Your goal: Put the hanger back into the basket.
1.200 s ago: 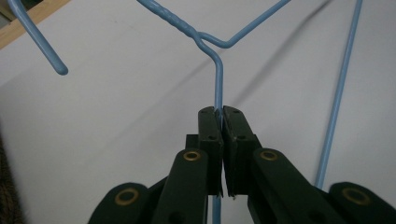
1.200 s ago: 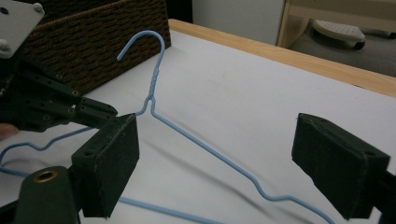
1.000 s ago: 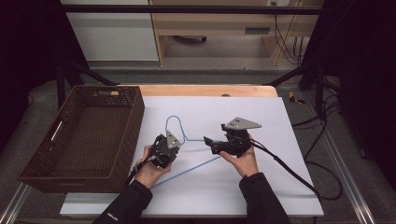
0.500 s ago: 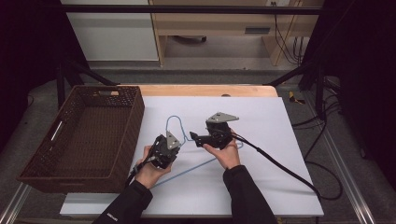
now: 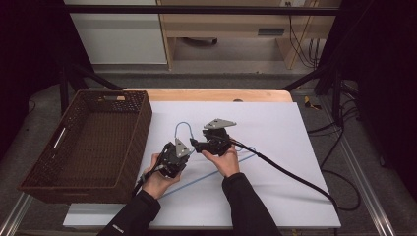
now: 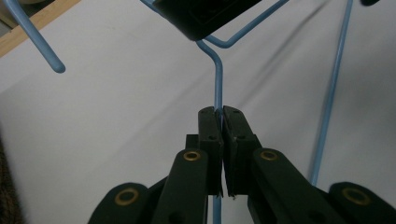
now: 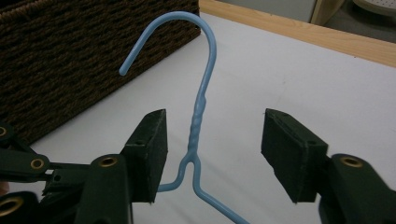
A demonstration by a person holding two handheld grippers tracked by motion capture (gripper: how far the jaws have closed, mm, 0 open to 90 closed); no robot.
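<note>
Item: blue wire hanger (image 5: 183, 129), lying on the white sheet (image 5: 295, 147) beside the wicker basket (image 5: 88, 142), its hook pointing toward the table's far edge.

Left gripper (image 6: 219, 113): jaws clenched on one wire of the hanger, which is running up between the pads toward the neck.

Right gripper (image 7: 212, 154): jaws spread wide, straddling the twisted neck (image 7: 196, 126) just above the fork; neither pad is touching the wire.

Step in hand, as judged: bringing the right gripper onto the neck while the left is pinning the frame. Doing it well means centring the twist between the pads, since it is sitting nearer the left-hand pad now, and closing on the twist itself instead of the smooth hook, where thin wire is likely to roll. The left grip ought to be holding firm so the frame is not swinging.

Views: the high view is giving the layout, with both hands close together near the basket and the cable (image 5: 295, 174) trailing off right. The right gripper view is showing the open gap and off-centre neck. The left gripper view is showing the pinch on the wire.
</note>
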